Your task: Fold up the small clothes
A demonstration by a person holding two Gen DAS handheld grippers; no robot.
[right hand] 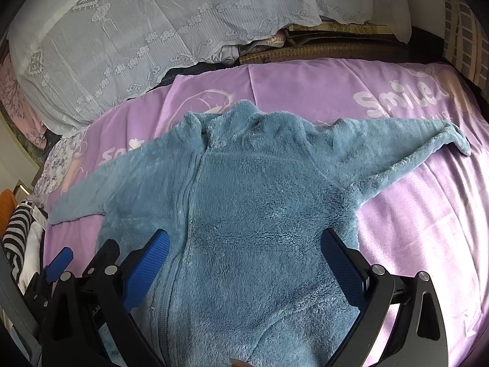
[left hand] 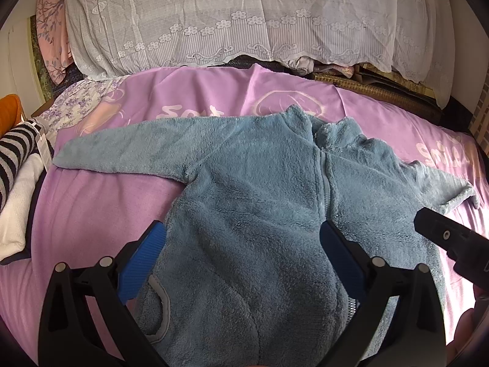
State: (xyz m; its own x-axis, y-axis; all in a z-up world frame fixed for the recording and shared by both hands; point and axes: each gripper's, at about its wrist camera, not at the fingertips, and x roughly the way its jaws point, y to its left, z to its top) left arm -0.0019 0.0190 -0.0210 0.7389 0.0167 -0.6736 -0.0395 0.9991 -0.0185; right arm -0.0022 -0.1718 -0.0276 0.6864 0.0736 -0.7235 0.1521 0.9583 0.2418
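blue fleece jacket (left hand: 253, 189) is laid flat on purple bedspread (left hand: 91, 208), sleeves spread. left gripper (left hand: 241, 260) and right gripper (right hand: 244, 263) are held spread wide above it, nothing gripped.

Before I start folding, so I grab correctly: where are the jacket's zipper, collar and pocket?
zipper (right hand: 186, 195), right wrist view, mid-chest stretch.
collar (right hand: 235, 116), right wrist view, raised neck.
pocket (left hand: 162, 302), left wrist view, grey trim.

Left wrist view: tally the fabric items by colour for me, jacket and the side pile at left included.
Blue fluffy fleece zip jacket: 1
Black-and-white striped folded garment: 1
White folded knit garment: 1
Purple printed bedspread: 1
White lace cover: 1
Total: 5
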